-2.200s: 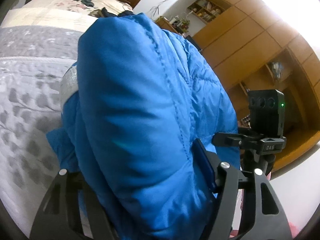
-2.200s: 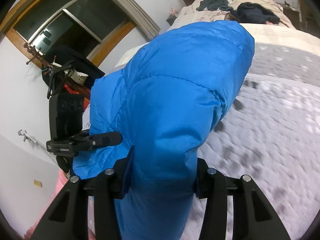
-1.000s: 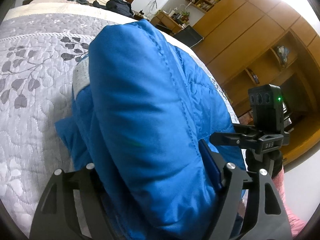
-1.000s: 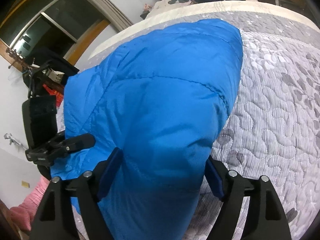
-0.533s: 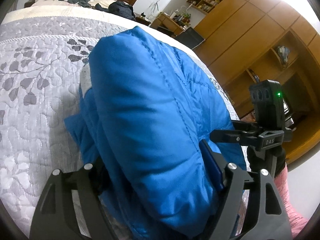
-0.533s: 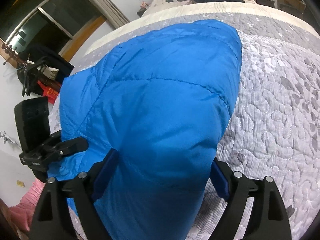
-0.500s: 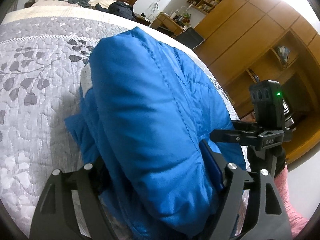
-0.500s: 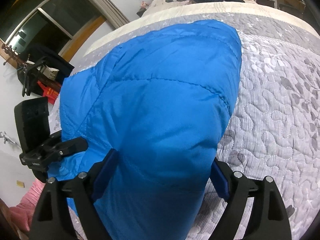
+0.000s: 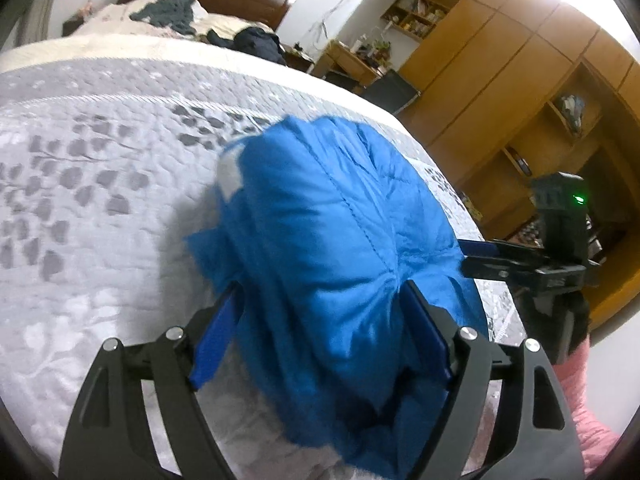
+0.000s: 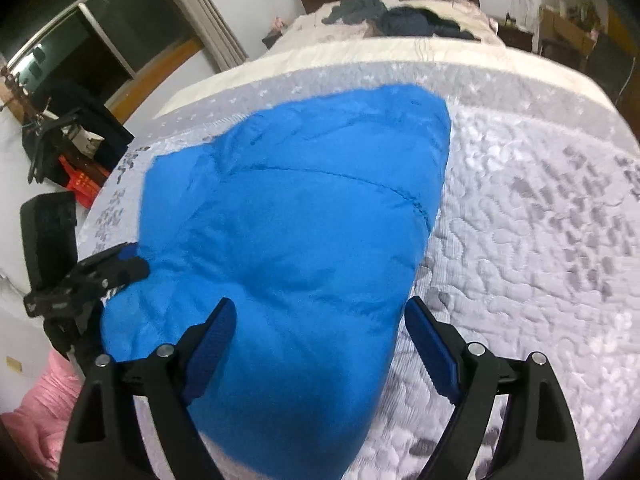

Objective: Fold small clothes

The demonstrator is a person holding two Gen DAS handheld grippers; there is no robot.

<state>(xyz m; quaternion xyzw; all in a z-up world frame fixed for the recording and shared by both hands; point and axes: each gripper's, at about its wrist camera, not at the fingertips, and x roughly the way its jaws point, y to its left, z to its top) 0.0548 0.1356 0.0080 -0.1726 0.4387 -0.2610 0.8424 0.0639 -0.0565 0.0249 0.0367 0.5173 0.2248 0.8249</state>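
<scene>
A folded blue puffer jacket point(image 9: 320, 220) lies on the grey quilted bedspread point(image 9: 100, 200). My left gripper point(image 9: 320, 288) stands open around its near end, with the blue pads point(image 9: 216, 340) on either side of the bulk. In the right wrist view the same jacket point(image 10: 300, 200) rests flat, and my right gripper point(image 10: 320, 303) is open over its near edge, its right pad point(image 10: 432, 352) clear of the fabric. The right gripper point(image 9: 520, 268) also shows at the jacket's right side, and the left gripper point(image 10: 100, 276) at its left side.
Dark clothes point(image 10: 392, 16) are piled by the headboard at the far end of the bed. A wooden wardrobe point(image 9: 500, 80) stands to the right, a window point(image 10: 80, 40) to the left. The bedspread point(image 10: 520, 240) stretches right of the jacket. A pink sleeve point(image 9: 580, 420) is behind the grippers.
The jacket has come down from its lifted, bulging pose onto the bed. Both grippers' pads, hidden by the fabric before, now show at its sides, and the right pad has come clear.
</scene>
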